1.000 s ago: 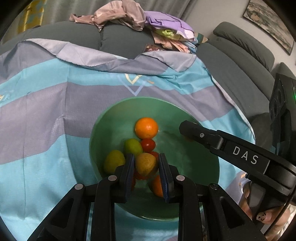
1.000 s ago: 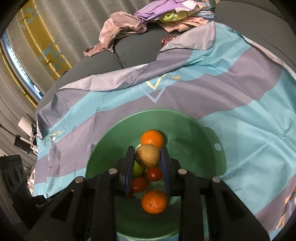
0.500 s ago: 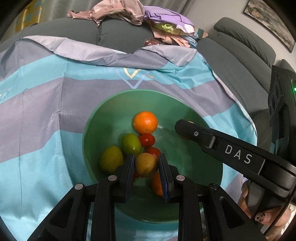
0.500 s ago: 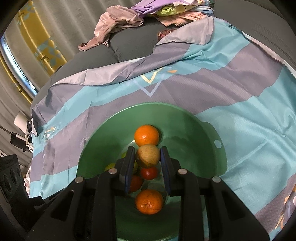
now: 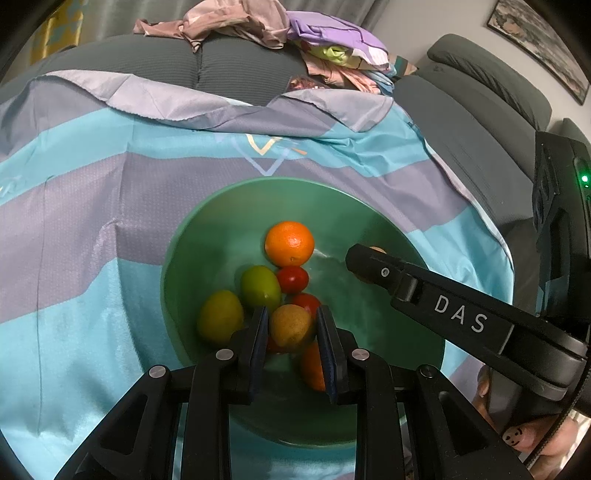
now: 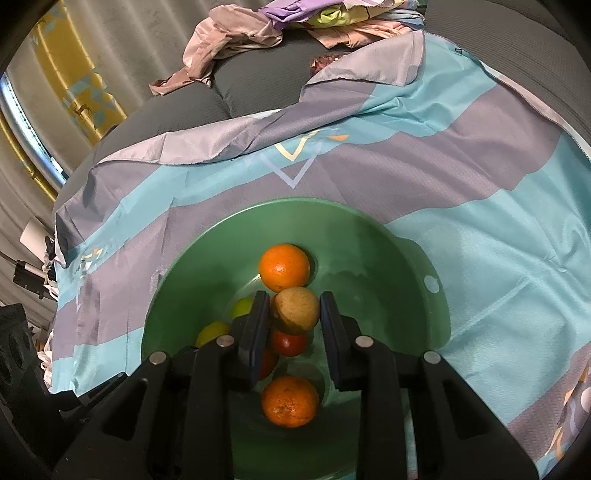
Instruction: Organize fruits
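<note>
A green bowl (image 5: 280,181) sits on a blue and purple striped cloth (image 5: 92,192). It holds an orange (image 5: 289,243), a green fruit (image 5: 260,288), a yellow-green fruit (image 5: 219,317), red tomatoes (image 5: 293,279) and a second orange (image 6: 290,400). Low over the bowl, my left gripper (image 5: 291,310) is shut on a brownish-yellow fruit (image 5: 290,326). My right gripper (image 6: 293,295) is shut on a tan round fruit (image 6: 295,309) above the bowl's middle. In the left wrist view the right gripper (image 5: 369,254) reaches in from the right, its fruit mostly hidden.
The cloth covers a grey sofa (image 5: 236,62) with a heap of clothes (image 5: 280,33) at the back. More grey cushions (image 5: 480,110) lie to the right. A person's fingers (image 5: 524,435) show under the right gripper's body.
Hardly anything differs. The right gripper's tip has edged slightly further over the bowl in the left wrist view. Both grippers still hold their fruits.
</note>
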`<state>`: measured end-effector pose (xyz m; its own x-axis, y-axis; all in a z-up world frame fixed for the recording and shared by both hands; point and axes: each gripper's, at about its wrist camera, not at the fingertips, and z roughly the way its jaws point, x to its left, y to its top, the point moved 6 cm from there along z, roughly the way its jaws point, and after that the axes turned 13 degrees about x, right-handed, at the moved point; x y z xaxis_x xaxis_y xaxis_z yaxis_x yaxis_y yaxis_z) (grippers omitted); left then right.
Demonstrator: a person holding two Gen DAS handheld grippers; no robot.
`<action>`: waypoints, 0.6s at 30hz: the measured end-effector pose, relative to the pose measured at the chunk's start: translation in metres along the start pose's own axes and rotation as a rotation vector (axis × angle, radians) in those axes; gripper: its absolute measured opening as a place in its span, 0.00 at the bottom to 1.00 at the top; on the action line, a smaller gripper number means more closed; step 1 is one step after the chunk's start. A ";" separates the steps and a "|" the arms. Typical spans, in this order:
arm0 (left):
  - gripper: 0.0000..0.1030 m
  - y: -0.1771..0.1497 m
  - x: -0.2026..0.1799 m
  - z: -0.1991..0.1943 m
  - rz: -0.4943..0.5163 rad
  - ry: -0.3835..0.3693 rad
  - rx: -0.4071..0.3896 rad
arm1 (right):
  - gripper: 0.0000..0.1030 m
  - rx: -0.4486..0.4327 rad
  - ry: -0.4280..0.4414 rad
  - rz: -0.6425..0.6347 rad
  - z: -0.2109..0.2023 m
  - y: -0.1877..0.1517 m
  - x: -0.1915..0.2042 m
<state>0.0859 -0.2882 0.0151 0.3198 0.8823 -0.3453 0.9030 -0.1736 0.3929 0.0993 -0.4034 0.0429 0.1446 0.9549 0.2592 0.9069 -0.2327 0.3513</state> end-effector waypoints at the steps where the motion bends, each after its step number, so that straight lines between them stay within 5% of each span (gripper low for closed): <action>1: 0.25 0.000 0.000 0.000 0.000 -0.001 0.001 | 0.29 0.001 0.000 0.000 0.000 0.000 0.000; 9: 0.25 0.000 -0.001 -0.003 0.004 0.018 -0.022 | 0.32 -0.005 -0.009 0.018 -0.003 0.000 -0.004; 11: 0.31 0.001 -0.001 -0.006 -0.001 0.020 -0.025 | 0.39 -0.007 -0.008 0.023 -0.004 0.000 -0.004; 13: 0.48 0.003 -0.002 -0.010 -0.007 0.007 -0.032 | 0.50 -0.017 -0.009 0.027 -0.007 0.000 -0.005; 18: 0.69 0.003 -0.003 -0.028 -0.010 0.017 -0.072 | 0.57 -0.050 0.013 0.031 -0.017 0.001 -0.003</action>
<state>0.0802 -0.2791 0.0407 0.3056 0.8914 -0.3347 0.8829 -0.1336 0.4502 0.0933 -0.4098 0.0579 0.1671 0.9446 0.2826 0.8809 -0.2717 0.3876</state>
